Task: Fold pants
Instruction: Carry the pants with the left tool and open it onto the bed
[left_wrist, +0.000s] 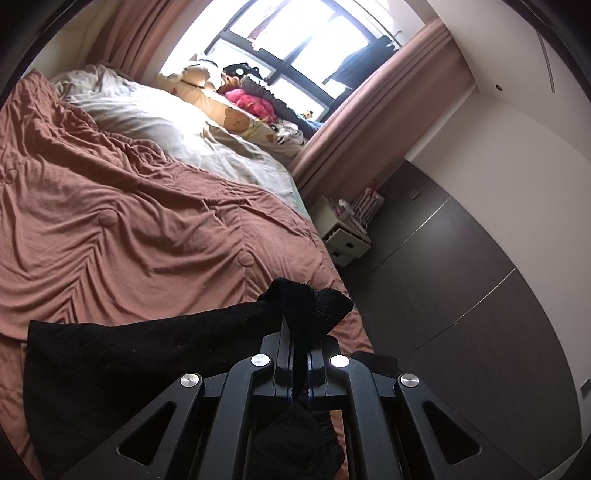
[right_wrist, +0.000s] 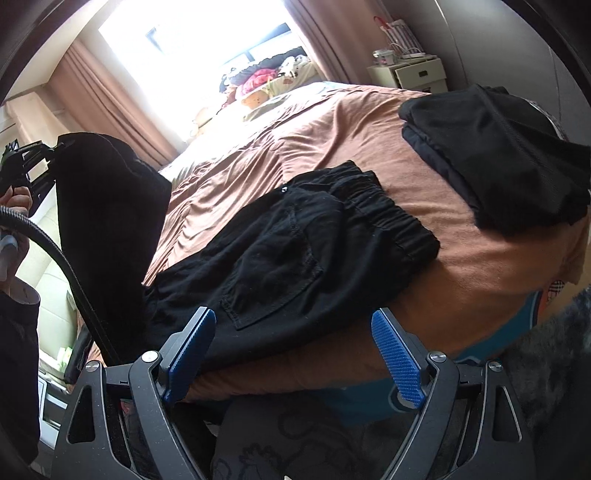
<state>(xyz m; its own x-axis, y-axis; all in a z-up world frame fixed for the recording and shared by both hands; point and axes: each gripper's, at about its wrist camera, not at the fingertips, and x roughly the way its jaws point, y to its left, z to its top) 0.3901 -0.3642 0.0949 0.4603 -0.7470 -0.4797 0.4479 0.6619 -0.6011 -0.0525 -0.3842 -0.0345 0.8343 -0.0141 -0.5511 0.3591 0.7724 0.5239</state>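
The black pants (right_wrist: 295, 240) are spread on the brown bed cover (right_wrist: 332, 122), near the edge of the bed, with the stretchy waist toward the far side and a back pocket facing up. The leg end of the pants is lifted off the bed and is pinched in the left gripper (left_wrist: 300, 325), whose jaws are closed tight on the black cloth. In the right wrist view, that lifted leg end is seen hanging down at the left side, and a hand (right_wrist: 16, 199) is seen on the left tool. The right gripper (right_wrist: 295, 347) is held wide open just in front of the pants, and nothing is held between its blue pads (right_wrist: 397, 360). A second pile of black clothes (right_wrist: 498, 155) is seen farther back on the bed. White pillows (left_wrist: 140, 107) and soft toys (left_wrist: 251, 101) are seen by the window (left_wrist: 295, 40).
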